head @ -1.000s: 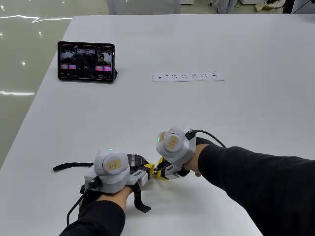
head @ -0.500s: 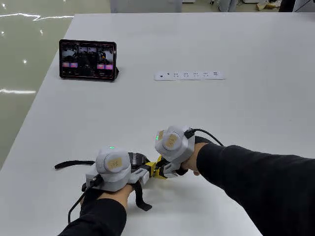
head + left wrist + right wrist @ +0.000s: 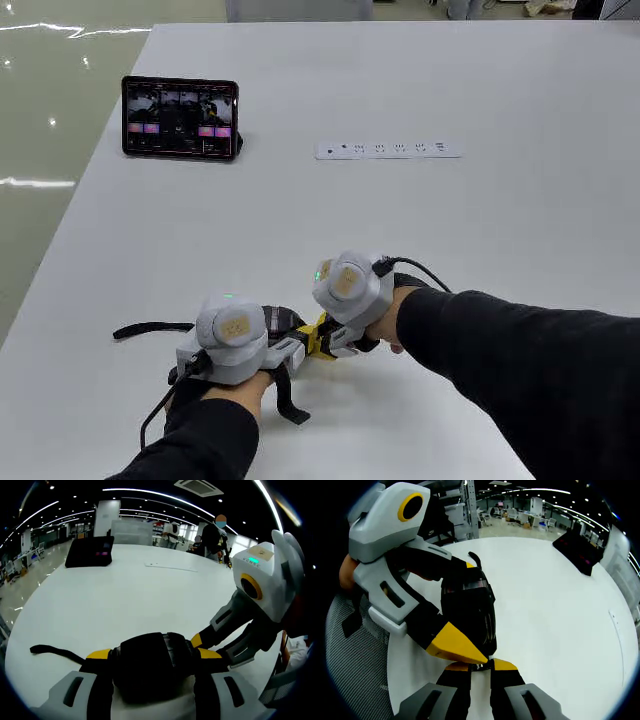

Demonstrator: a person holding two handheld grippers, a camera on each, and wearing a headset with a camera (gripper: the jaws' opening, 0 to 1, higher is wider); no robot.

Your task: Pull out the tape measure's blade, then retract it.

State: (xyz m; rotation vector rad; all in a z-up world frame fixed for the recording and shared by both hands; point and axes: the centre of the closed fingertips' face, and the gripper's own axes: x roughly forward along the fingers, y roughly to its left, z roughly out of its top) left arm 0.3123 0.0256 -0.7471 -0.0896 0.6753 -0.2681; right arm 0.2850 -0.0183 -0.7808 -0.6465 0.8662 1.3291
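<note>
Fingers (image 3: pixel 100 654) of the left gripper (image 3: pixel 154 655) were closed on the tape measure (image 3: pixel 155 675), one yellow tip on each side of its case. In the head view this gripper (image 3: pixel 290 337) lay low at the near edge of the white table (image 3: pixel 450 230), its jaws pointing right, with the tape measure (image 3: pixel 280 322) gripped between them and resting on the tabletop.

The case was black and rounded, with ribbed, rubbery-looking sides. In the right gripper view the tape measure (image 3: pixel 470 605) showed a glossy flat face that caught the ceiling lights. A thin black strap (image 3: pixel 150 330) trailed from it to the left across the table, and it also showed in the left gripper view (image 3: pixel 50 651).

Just right of the case, the right gripper (image 3: pixel 322 345) came in from the other side, tilted down toward the left gripper's tips. Its own view showed the right gripper (image 3: pixel 480 666) with its yellow tips drawn almost together at the lower front corner of the case, pinching a small dark piece there. Whether that piece was the end of the blade could not be made out. One yellow tip of the left gripper (image 3: pixel 455 645) sat touching or just above them.

Farther back, a tablet (image 3: pixel 180 118) stood propped at the left with its screen lit, and a white power strip (image 3: pixel 390 150) lay flat to its right, well apart from the grippers.
</note>
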